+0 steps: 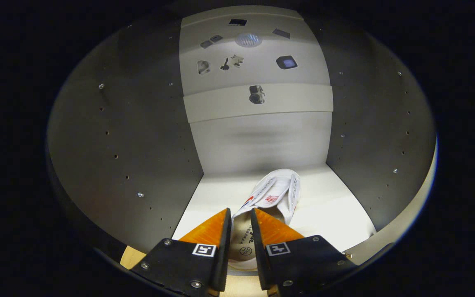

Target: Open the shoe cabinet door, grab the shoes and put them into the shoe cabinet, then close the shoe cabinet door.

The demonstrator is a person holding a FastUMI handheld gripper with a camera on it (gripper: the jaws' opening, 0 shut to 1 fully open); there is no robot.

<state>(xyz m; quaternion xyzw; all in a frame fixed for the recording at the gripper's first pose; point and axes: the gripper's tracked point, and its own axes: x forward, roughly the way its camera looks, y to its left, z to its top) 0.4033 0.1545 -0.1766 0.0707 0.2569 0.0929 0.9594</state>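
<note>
I am reaching into the shoe cabinet, and its pale floor (332,206) spreads out ahead of me. A white shoe (276,192) with straps and a red and blue mark lies on that floor, toe toward the back wall (262,140). My gripper (239,212) is at the shoe's heel end. Its fingers stand close together with a narrow gap. They are closed on the shoe's rim, and the printed insole shows between them.
The cabinet's grey left wall (130,136) and right wall (377,136), dotted with peg holes and screws, hem me in closely. A pale cross strip (295,101) runs across the back panel, with small dark cutouts above it. The floor right of the shoe is bare.
</note>
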